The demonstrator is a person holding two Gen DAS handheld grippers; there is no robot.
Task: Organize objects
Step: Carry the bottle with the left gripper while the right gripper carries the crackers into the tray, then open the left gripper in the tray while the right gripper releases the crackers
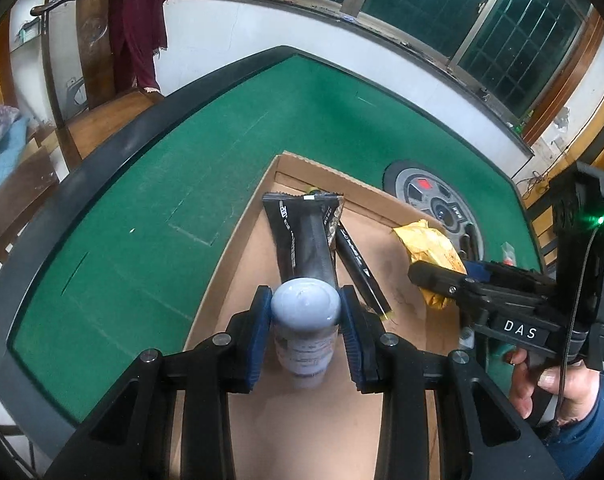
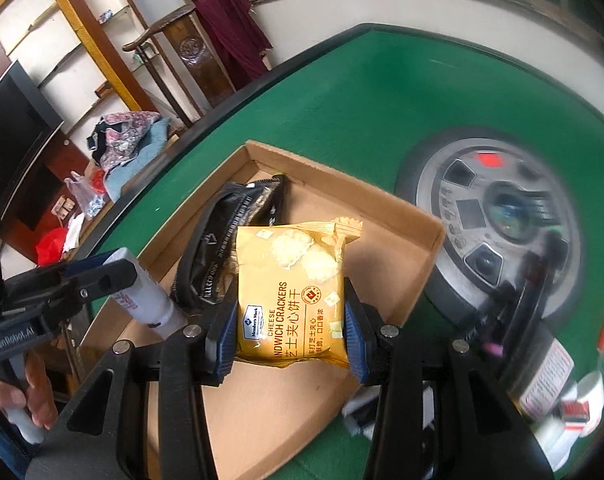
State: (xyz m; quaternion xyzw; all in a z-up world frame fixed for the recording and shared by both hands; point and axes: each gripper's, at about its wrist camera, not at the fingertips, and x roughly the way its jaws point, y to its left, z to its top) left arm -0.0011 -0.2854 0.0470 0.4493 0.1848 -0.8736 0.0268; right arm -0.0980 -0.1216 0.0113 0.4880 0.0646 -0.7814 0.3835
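The left gripper (image 1: 305, 316) clamps a pale grey-capped white tube (image 1: 305, 332), and the right gripper (image 2: 290, 332) grips a yellow cheese-cracker packet (image 2: 292, 292), both seemingly above the shallow brown cardboard tray (image 2: 433, 240).

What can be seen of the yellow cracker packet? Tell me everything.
The yellow cracker packet is a glossy sealed foil pouch with crimped ends, printed with pictured crackers, "CHEESE SANDWICH CRACKERS" and Chinese text. The right gripper clamps its sides with blue pads, holding it over the cardboard tray, in front of a black packet.
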